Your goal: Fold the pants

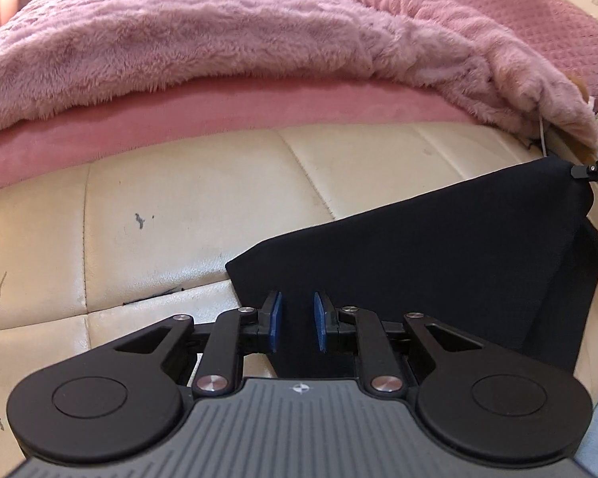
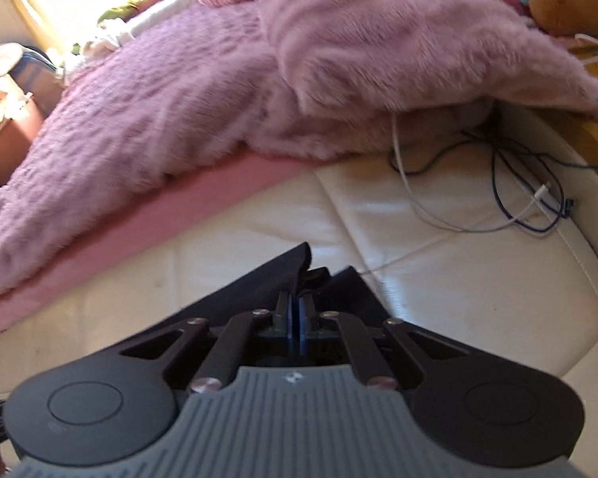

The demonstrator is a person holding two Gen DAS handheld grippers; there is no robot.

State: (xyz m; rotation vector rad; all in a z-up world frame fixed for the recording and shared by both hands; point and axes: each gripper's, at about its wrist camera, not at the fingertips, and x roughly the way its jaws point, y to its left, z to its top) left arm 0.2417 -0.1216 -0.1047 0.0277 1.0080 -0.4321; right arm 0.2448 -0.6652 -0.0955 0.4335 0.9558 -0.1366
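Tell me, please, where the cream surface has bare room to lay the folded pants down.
Bare cream leather lies between the pink sheet edge and the black pants, left of them. The far right corner is crowded: charging cables trail from under the fluffy blanket.

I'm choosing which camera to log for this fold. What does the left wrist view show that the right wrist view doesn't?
Only the left wrist view shows the left gripper open around the pants' near edge, and the pants' whole raised panel.

Only the right wrist view shows the right gripper shut on a bunched corner, the tangled cables and a brown plush toy.

Both show the black pants, the cream cushion and the pink fuzzy blanket.
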